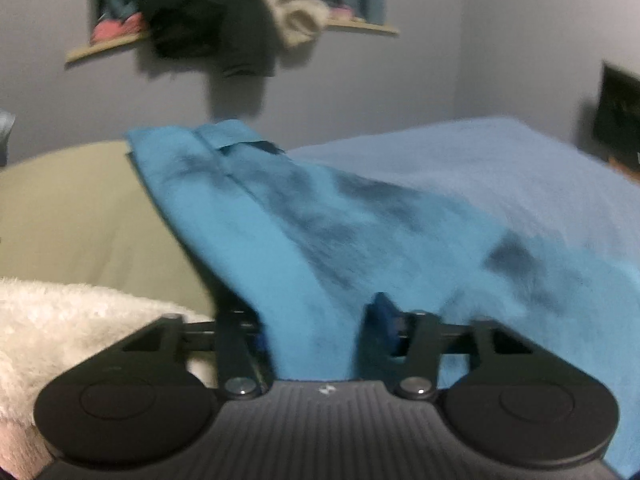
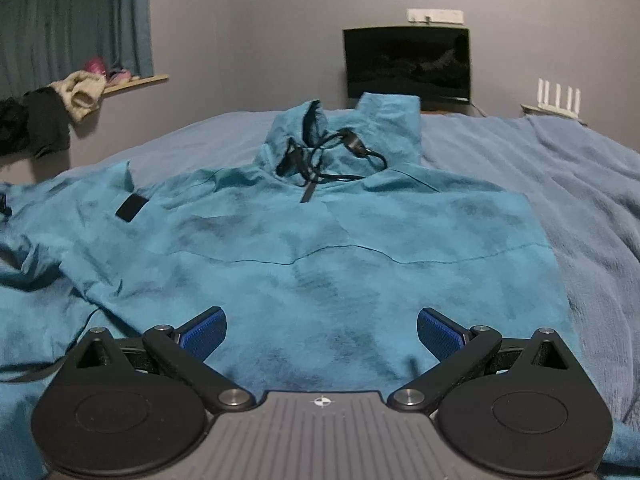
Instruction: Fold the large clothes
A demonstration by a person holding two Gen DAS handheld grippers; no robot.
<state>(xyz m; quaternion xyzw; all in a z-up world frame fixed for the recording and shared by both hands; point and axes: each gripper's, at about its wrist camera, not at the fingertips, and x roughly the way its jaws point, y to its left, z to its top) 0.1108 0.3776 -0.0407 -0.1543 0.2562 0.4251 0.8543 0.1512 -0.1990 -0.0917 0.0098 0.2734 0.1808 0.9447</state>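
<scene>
got my left gripper [image 1: 316,336] clamped on the teal hoodie [image 2: 320,240] sleeve, right gripper [image 2: 320,336] spread apart over its hem, so i'd pull straight across toward the hoodie's chest.

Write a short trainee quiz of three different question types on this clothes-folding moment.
1. True or false: the right hand-held gripper is clamped on the teal hooded jacket.
2. Which hand-held gripper has jacket fabric between its fingers? A) left B) right C) neither
3. Fill in: the jacket lies spread on a blue ____.

Key:
1. False: its jaws stand open above the jacket's hem.
2. A: the left hand-held gripper has a fold of teal fabric bunched between its fingers.
3. Blanket, covering the bed.
</scene>
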